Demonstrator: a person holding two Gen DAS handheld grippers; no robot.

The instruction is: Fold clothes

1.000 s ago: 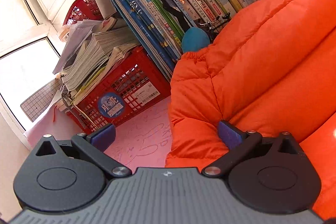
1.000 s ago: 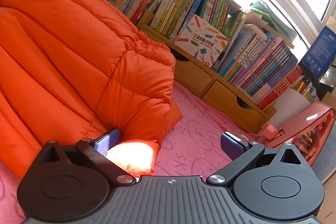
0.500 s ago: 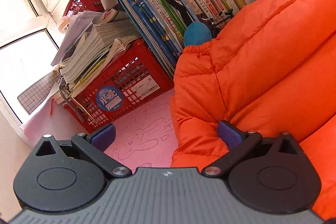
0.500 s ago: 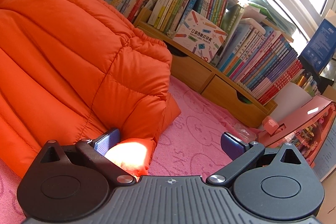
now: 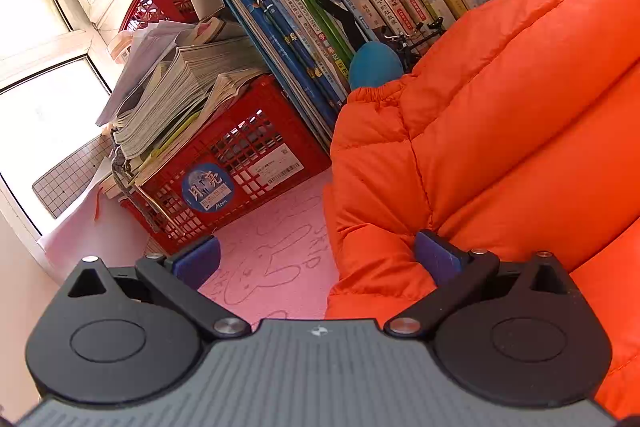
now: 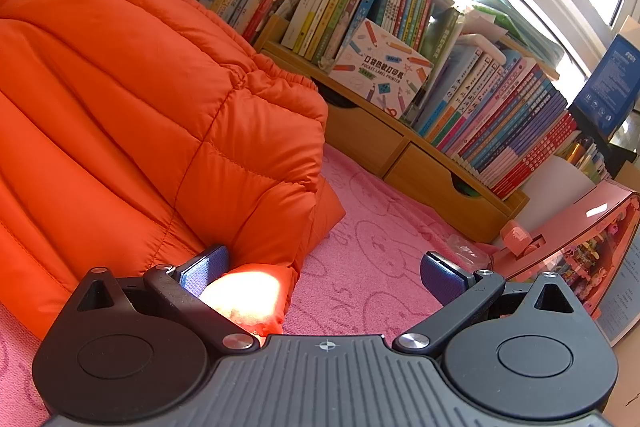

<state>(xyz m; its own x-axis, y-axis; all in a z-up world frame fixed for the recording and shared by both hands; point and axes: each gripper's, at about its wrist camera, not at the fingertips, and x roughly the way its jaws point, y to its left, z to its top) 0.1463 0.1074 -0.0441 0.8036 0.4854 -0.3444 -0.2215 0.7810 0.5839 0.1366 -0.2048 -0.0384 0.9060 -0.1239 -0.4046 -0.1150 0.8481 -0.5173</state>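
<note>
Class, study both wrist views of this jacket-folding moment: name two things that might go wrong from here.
1. Both tools are open, left tool and right tool, each with only the edge of the puffy orange jacket between its pads; a shallow bite may slip off.
2. The red crate with its stacked magazines stands close beside the jacket; a swung fold might knock it.
</note>
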